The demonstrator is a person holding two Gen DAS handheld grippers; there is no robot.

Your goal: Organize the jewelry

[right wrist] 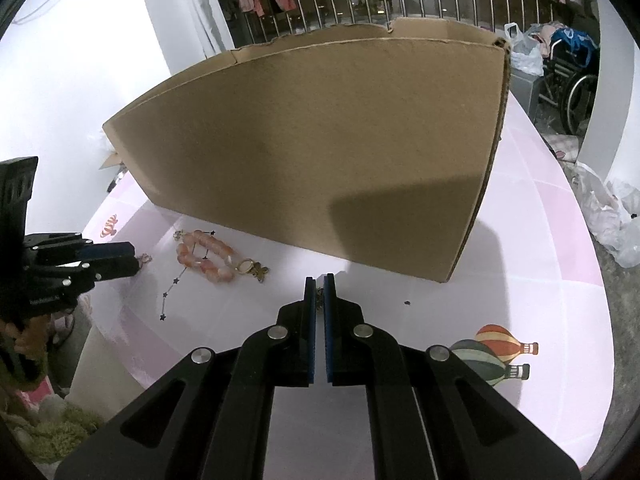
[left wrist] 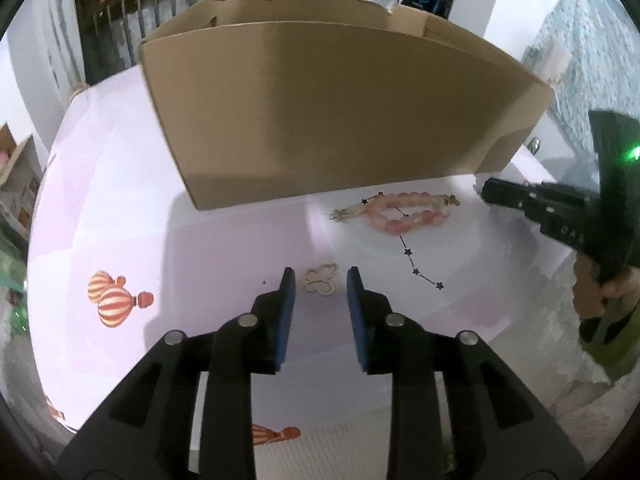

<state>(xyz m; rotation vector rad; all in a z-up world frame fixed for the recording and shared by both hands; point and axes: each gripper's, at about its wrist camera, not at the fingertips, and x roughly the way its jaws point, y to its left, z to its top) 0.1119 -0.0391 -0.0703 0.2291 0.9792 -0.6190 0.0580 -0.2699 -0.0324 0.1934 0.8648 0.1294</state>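
On the left we hold the left gripper (left wrist: 321,280) low over the pale pink counter (left wrist: 160,240), its blue-padded jaws a little apart with nothing pressed between them; a small pale gold butterfly-shaped charm (left wrist: 321,281) lies flat on the counter in the gap just beyond the fingertips. Left of it on the counter surface we see printed striped balloons (left wrist: 114,300). Far behind stands a large cardboard box (left wrist: 340,112), its plain side facing us. To the right, near the foot of the box, lies a pink bead bracelet (left wrist: 404,210) with gold-coloured pieces at each end, resting across a printed line of little black stars (left wrist: 416,264). Further right, we hold the right gripper (right wrist: 319,280) with its jaws nearly together, pinching a small dark, gold-tinted jewelry piece (right wrist: 319,298) between the pads, too small for us to name. Beyond it a tiny dark speck (right wrist: 407,303) sits on the counter.
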